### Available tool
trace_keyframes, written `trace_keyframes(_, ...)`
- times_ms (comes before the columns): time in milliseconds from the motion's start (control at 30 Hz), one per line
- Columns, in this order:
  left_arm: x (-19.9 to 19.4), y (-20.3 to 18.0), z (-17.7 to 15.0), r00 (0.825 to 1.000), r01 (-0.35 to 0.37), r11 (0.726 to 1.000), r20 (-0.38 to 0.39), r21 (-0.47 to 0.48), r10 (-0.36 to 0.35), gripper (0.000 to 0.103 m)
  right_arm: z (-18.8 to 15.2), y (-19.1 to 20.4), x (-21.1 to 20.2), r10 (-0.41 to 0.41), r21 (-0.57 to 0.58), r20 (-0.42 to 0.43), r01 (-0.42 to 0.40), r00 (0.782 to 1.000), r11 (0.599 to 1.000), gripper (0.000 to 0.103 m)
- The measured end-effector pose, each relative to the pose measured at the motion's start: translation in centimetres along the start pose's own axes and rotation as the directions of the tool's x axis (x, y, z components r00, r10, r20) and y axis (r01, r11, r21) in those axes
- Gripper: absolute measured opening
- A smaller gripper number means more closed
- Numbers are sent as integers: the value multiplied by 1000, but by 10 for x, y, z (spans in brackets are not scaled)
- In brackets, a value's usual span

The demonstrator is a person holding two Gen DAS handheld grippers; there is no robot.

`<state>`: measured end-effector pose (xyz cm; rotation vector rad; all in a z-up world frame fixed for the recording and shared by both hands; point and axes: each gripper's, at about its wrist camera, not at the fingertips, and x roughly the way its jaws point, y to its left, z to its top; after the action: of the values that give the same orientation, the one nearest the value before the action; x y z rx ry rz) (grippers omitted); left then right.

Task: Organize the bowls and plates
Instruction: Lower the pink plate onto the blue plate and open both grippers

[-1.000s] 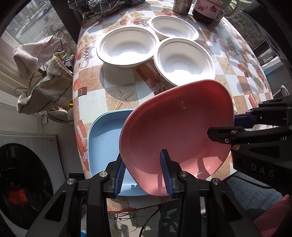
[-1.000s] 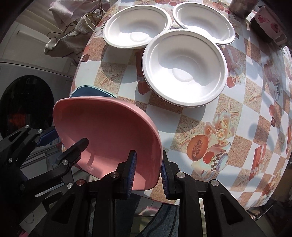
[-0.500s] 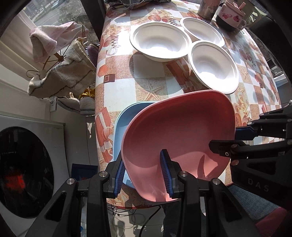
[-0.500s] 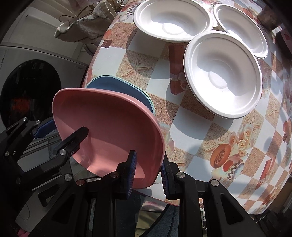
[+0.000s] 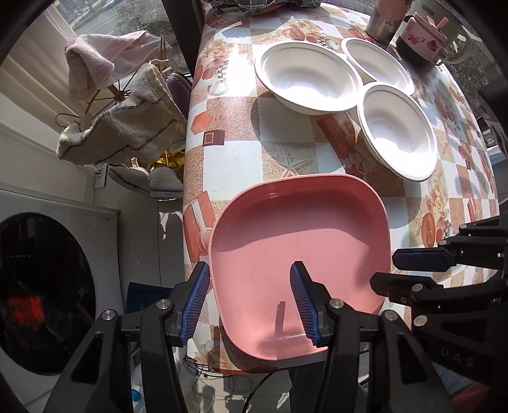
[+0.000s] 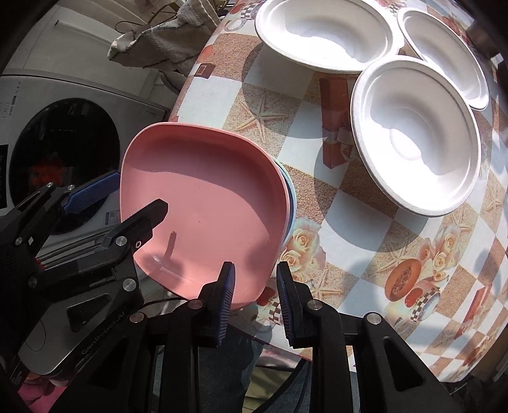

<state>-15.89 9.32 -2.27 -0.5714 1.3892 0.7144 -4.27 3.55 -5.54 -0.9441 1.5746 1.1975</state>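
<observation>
A pink square plate (image 5: 298, 241) (image 6: 206, 203) lies flat on a blue plate (image 6: 290, 197) at the near left corner of the patterned table (image 5: 231, 159). Only the blue plate's edge shows. My left gripper (image 5: 249, 298) straddles the pink plate's left rim. Its jaws are opening and the pads stand off the rim. My right gripper (image 6: 255, 289) straddles the plate's near right corner, with a thin gap at one pad as its jaws begin to part. Three white bowls (image 5: 306, 82) (image 5: 377, 65) (image 5: 398, 130) sit close together farther back.
A washing machine (image 5: 41, 286) stands left of the table below its edge. Towels (image 5: 120, 127) hang on a rack beside it, with slippers (image 5: 149, 181) on the floor. A patterned mug (image 5: 422, 41) and a metal cup (image 5: 387, 16) stand at the far right corner.
The pink plate came down from a tilt and now lies flat over the blue plate. The left jaws have spread wide apart; the right jaws have eased off slightly.
</observation>
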Motion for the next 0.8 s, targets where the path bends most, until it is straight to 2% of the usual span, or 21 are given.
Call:
trace_keyframes(67,-1,2,1,1000,-6,1000,8,-9,6,66,-5,-11,-4,-10,29,13,9,1000,1000,69)
trace_keyframes(100,-2,3,1,1000,-6,1000,10,-16,6,70,-6,-18,-7,-15,49,28,13,999,999,76)
trace_keyframes(133,-2,5,2,1000,6,1000,9,-24,-5,71,-8,-24,-10,-3,71,42,0,999,997,79)
trace_keyframes(300,-3,11,8,998,58,996,9,-69,-58,76,-23,-70,-14,11,237,57,-24,998,971,79)
trace_keyframes(433,-3,4,16,994,111,990,3,-84,-111,77,-44,-112,-13,44,417,42,-58,998,907,79)
trace_keyframes(500,-3,0,20,994,105,992,8,-74,-105,77,-55,-128,-11,51,482,39,-63,998,874,79)
trace_keyframes(633,0,-6,31,997,82,996,4,-46,-81,77,-68,-146,-8,64,546,37,-74,997,834,79)
trace_keyframes(800,1,-14,44,997,77,996,0,-34,-77,77,-74,-150,-7,72,550,33,-79,997,832,79)
